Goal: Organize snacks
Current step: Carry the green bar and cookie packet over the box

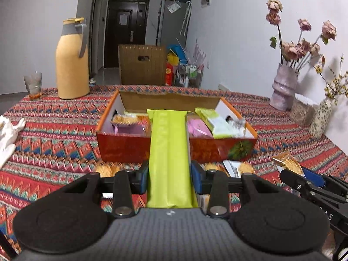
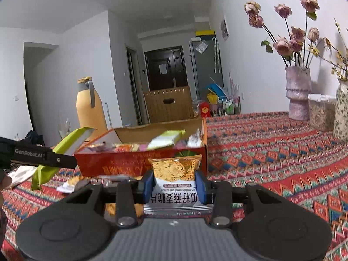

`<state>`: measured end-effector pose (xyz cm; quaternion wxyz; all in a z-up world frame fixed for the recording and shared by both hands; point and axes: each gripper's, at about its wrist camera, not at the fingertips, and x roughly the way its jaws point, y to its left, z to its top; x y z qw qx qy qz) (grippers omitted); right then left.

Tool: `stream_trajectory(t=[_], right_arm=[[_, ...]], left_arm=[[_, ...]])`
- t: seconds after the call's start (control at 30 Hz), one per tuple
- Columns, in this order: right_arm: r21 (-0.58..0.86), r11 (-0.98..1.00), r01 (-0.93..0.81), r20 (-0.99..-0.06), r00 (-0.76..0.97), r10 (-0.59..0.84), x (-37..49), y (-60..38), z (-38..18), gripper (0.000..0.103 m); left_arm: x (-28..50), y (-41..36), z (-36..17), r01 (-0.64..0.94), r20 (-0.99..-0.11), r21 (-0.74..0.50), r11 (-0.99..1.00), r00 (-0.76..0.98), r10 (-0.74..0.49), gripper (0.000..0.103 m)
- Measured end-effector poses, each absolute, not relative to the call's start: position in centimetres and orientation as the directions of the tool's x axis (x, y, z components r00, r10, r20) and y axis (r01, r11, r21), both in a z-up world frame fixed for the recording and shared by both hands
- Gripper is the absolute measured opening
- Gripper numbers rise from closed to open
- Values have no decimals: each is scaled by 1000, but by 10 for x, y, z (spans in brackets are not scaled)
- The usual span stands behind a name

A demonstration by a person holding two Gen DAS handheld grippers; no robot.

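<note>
Left gripper (image 1: 169, 174) clamped on long green packet (image 1: 168, 161), far end reaching over near wall of red snack box (image 1: 126, 149) mid-table. Right gripper (image 2: 174, 184) clamped on oat-crisp packet (image 2: 176, 174), held just short of box's near right corner. Loose packets (image 2: 71, 183) on tablecloth (image 2: 271, 152) before box.

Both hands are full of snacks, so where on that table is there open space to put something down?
Bare tablecloth lies between the red box and the pink vase, and between the yellow thermos and white cloth. The box's inside and the loose packets before it are crowded.
</note>
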<state>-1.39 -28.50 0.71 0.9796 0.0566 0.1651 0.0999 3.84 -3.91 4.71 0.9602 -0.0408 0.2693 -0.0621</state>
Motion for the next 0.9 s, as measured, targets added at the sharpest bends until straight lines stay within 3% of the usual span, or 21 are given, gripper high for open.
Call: stream_trajectory(t=[0.57,0.9], right_arm=[[132,973,-189,-269,938,219,69,-263,48,39],[117,973,-198,-269,937,223,120,-248,58,39]], left_arm=[[112,-10,84,38,-454,-118,992,887,-88,39],[163,-5,77,6,-479,-131,991,875,-68,39]])
